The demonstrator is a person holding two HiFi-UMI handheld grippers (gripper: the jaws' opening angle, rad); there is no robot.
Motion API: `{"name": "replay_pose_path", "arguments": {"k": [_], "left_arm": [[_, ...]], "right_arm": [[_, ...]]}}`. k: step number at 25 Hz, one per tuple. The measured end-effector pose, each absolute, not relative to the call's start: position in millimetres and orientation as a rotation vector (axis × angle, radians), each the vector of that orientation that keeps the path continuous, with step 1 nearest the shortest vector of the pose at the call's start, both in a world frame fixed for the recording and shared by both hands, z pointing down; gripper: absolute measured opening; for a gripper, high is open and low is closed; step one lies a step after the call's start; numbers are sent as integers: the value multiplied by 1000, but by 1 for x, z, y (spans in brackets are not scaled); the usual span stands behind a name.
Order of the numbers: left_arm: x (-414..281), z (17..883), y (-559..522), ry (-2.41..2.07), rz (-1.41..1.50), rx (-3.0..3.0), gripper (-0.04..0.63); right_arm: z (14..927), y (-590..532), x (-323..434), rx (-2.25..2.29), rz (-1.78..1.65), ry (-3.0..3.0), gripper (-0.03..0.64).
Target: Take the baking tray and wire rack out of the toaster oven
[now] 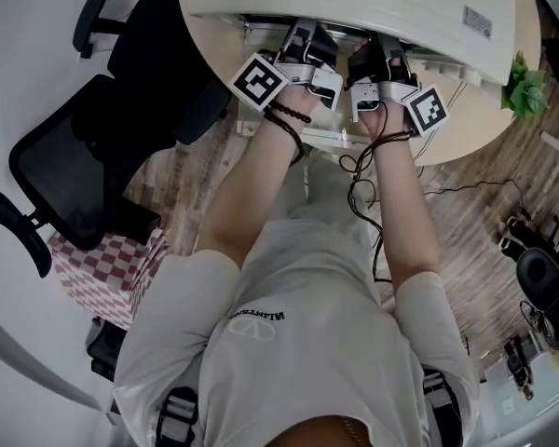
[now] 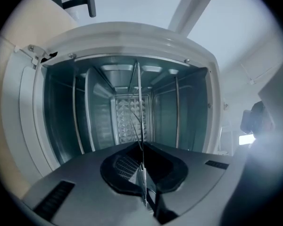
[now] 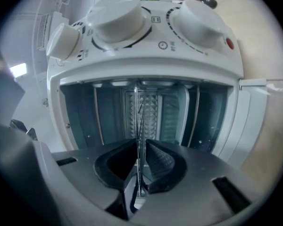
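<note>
Two hand-held grippers reach side by side into the open front of a white toaster oven (image 1: 382,3), which stands on a round, pale table (image 1: 466,124). The left gripper (image 2: 142,175) has its dark pads pressed together on the front edge of the wire rack (image 2: 139,102). The rack shows edge-on as a thin bright line running back into the oven cavity. The right gripper (image 3: 140,161) has the same edge between its pads. They stand close on either side of it with a slim gap showing, not clamped down on it. The rack lies inside the oven and reaches toward the back wall (image 3: 148,112), which is embossed with a diamond pattern.

In the right gripper view, three white knobs (image 3: 118,15) and a small red lamp (image 3: 230,44) sit on the control panel beside the opening. From the head view, a black office chair (image 1: 84,156) stands to the person's left, with a red-and-white checked cloth (image 1: 112,268) near it. A green plant (image 1: 524,87) is at the table's right edge.
</note>
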State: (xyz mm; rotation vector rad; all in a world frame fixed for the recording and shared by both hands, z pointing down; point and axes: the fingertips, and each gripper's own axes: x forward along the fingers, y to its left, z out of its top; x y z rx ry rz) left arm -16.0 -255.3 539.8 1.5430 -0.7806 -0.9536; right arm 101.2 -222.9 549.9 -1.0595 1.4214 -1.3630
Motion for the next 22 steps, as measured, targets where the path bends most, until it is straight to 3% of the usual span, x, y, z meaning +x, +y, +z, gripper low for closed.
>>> {"name": "replay_pose_path", "arguments": {"k": [3, 22], "left_arm": [[-16, 540, -254, -780, -957, 1544, 0], [-20, 533, -222, -829, -979, 1525, -5]], "right_arm": [[546, -223, 102, -1051, -1350, 1419, 15], [542, -194, 98, -1017, -1388, 1396, 8]]}}
